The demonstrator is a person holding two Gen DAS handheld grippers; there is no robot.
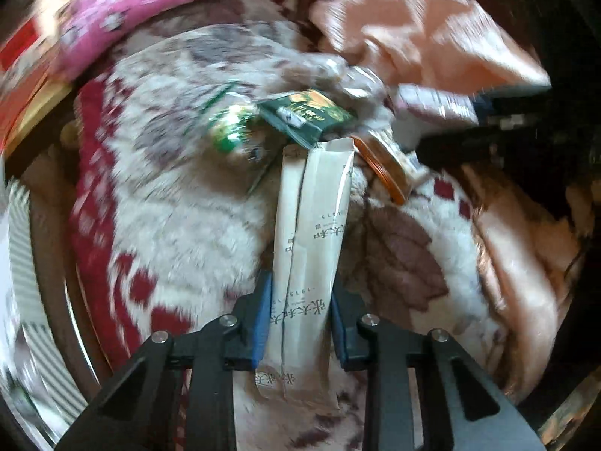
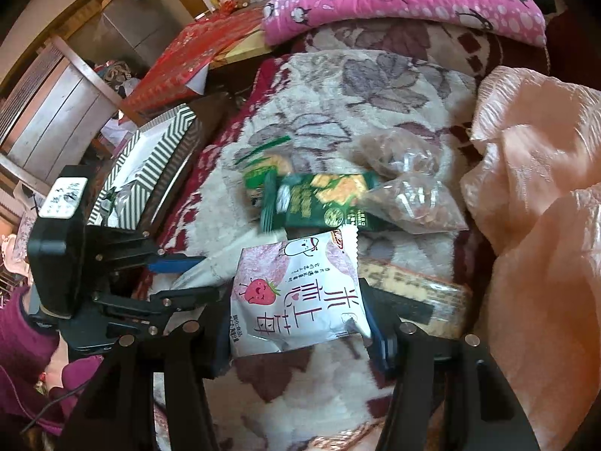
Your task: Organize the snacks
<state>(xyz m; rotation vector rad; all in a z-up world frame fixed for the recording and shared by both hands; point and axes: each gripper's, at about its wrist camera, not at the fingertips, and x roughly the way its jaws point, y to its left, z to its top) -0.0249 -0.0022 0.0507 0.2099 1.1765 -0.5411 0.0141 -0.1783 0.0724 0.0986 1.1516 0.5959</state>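
Note:
My left gripper (image 1: 298, 308) is shut on a long beige snack packet (image 1: 311, 233) and holds it above the floral blanket; it also shows at the left of the right wrist view (image 2: 195, 274). My right gripper (image 2: 296, 323) is shut on a white strawberry snack pack (image 2: 296, 293). Ahead lie a dark green cracker pack (image 2: 326, 203) (image 1: 306, 118), a light green pack (image 2: 263, 173) (image 1: 231, 131), clear bags of nuts (image 2: 409, 199) and an orange-edged brown pack (image 2: 417, 293) (image 1: 383, 167).
The floral fleece blanket (image 2: 375, 86) covers the surface. A peach cloth (image 2: 544, 225) lies at the right, a pink penguin quilt (image 2: 405, 0) at the back. A striped box (image 2: 157, 150) sits at the left edge, with a red-covered table (image 2: 195, 52) beyond.

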